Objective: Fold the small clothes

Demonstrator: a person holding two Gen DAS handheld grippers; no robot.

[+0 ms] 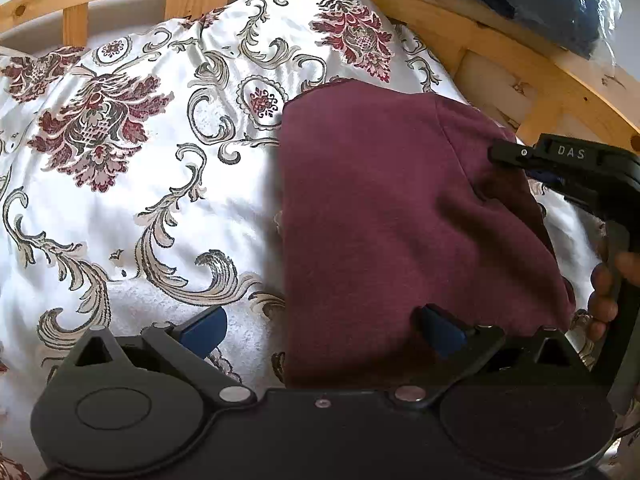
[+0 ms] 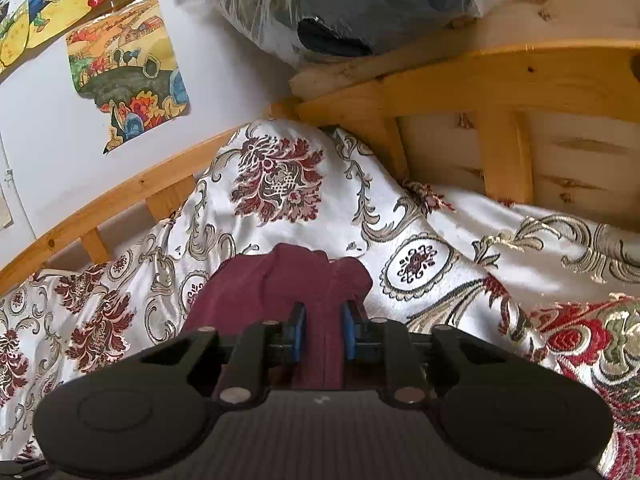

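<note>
Cloth fills the gap of the right tool [image 2: 323, 330]: its blue pads [image 2: 298, 330] are pressed onto a bunched fold of the maroon garment [image 2: 280, 280], pinching it. In the left wrist view that same tool [image 1: 532, 164] grips the garment's far right corner, a hand [image 1: 608, 292] on its handle. The left tool [image 1: 320, 330] stands spread wide, one pad [image 1: 204, 332] over the bedspread [image 1: 120, 200], the other over the garment's near edge, gripping nothing. The garment lies on the right part of the floral bedspread on a bed, its left edge straight. A wooden bed frame [image 2: 460, 76] runs along the far side, with a plastic-wrapped dark bundle [image 2: 340, 4] atop it and pictures [image 2: 128, 68] on the wall.
</note>
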